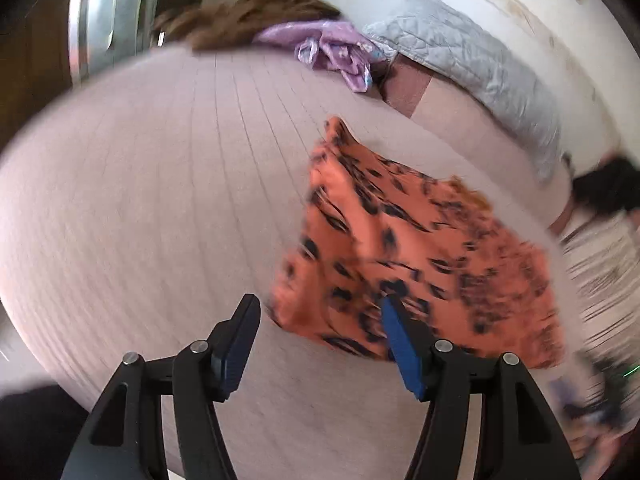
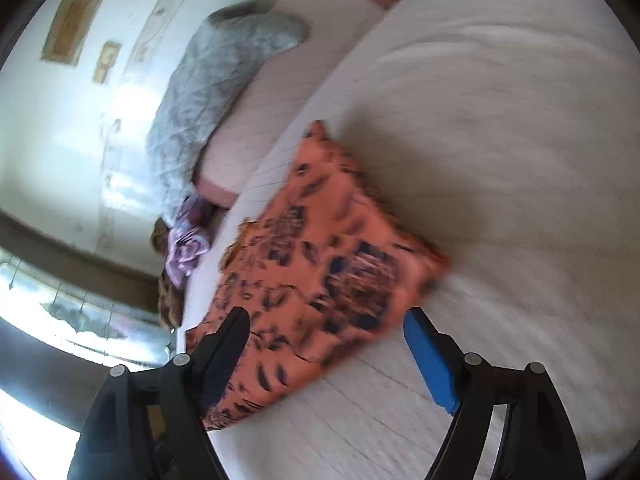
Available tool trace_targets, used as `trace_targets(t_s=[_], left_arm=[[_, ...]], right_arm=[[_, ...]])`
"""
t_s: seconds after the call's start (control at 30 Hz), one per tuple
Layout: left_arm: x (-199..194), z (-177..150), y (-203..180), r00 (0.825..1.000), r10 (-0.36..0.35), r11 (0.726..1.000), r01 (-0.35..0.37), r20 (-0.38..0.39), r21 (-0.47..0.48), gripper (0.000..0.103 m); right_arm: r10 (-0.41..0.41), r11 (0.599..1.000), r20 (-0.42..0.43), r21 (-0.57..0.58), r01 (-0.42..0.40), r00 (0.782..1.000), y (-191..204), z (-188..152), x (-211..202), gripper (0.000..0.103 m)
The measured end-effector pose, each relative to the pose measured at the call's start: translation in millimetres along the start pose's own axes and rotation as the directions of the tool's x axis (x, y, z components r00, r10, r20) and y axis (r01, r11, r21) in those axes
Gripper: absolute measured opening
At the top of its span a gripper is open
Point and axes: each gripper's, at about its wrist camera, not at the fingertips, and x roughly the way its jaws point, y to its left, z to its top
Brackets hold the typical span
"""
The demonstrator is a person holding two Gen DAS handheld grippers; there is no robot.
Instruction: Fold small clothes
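Orange cloth [image 1: 404, 248] with dark spots lies flat on the pale striped bedcover [image 1: 160, 200], right of centre in your left wrist view and in the middle of your right wrist view [image 2: 320, 248]. It looks gathered into a compact, roughly four-sided shape, so I judge this piece folded or close to it, though blur hides the layers. Further garments wait: a lilac one [image 1: 340, 50] sits crumpled at the upper centre of the left view beside a brown one [image 1: 256, 12], both unfolded.

Your left gripper [image 1: 316, 344] stands with its jaws well apart, nothing between the pads; the blue pad overlaps the cloth's lower edge in the picture, contact unclear. Your right gripper [image 2: 326, 350] is spread wide too, straddling the cloth's near edge without pinching it
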Motion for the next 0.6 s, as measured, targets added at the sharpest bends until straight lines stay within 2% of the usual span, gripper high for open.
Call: trace_targets(t_s=[0.07,0.13,0.2,0.23,0.27,0.33,0.37,0.4,0.43,0.5,0.6], left_arm=[[12,-8,-5,0.999,-0.036,0.999,0.034,-0.035,-0.042,0.064],[28,-13,-14,0.998,-0.013,0.999,0.011,-0.061,-0.037,0.064],[45,-15,-15,0.996,0.029,0.996,-0.036,-0.081,-0.084,0.064],[47,-15,-14,0.997,0.036,0.993,-0.043,-0.061,-0.107,0.064],[49,-12,-17,0.998,0.055,0.992,-0.058,-0.031,-0.113,0.064],[52,-13,-19,0.996,0.076,0.989,-0.081,-0.044,-0.126,0.063],[56,-8,-21,0.996,0.084,0.989,-0.089,-0.039,-0.122,0.061],[62,-3,-25,0.994,0.102,0.989,-0.106,-0.045,-0.106,0.027],[68,3,-27,0.99,0.123,0.988,-0.128,-0.063,-0.082,0.02],[70,17,-27,0.992,0.1,0.992,-0.106,-0.083,-0.072,0.014],[35,30,-38,0.997,0.08,0.997,-0.08,0.024,-0.01,0.012]], right_arm=[[-0.003,0.995,-0.014,0.096,0.004,1.0,-23,-3,8,0.083],[0.026,0.987,0.013,0.161,-0.027,1.0,-32,0,17,0.083],[0.047,0.986,0.01,0.161,-0.048,0.999,-21,9,27,0.083],[0.058,0.985,-0.003,0.164,-0.057,0.998,-17,15,36,0.083],[0.032,0.985,-0.004,0.168,-0.031,0.999,-17,17,36,0.083],[-0.006,0.985,0.011,0.17,0.004,1.0,-17,24,38,0.079],[-0.019,0.986,0.022,0.165,0.015,1.0,-15,25,44,0.063],[-0.032,0.986,0.021,0.167,0.028,0.999,-12,28,52,0.05],[-0.041,0.984,-0.007,0.173,0.042,0.999,-12,30,60,0.019],[-0.06,0.983,-0.023,0.171,0.063,0.998,-11,31,64,0.013],[-0.041,0.994,0.025,0.106,0.038,0.999,14,31,43,0.01]])
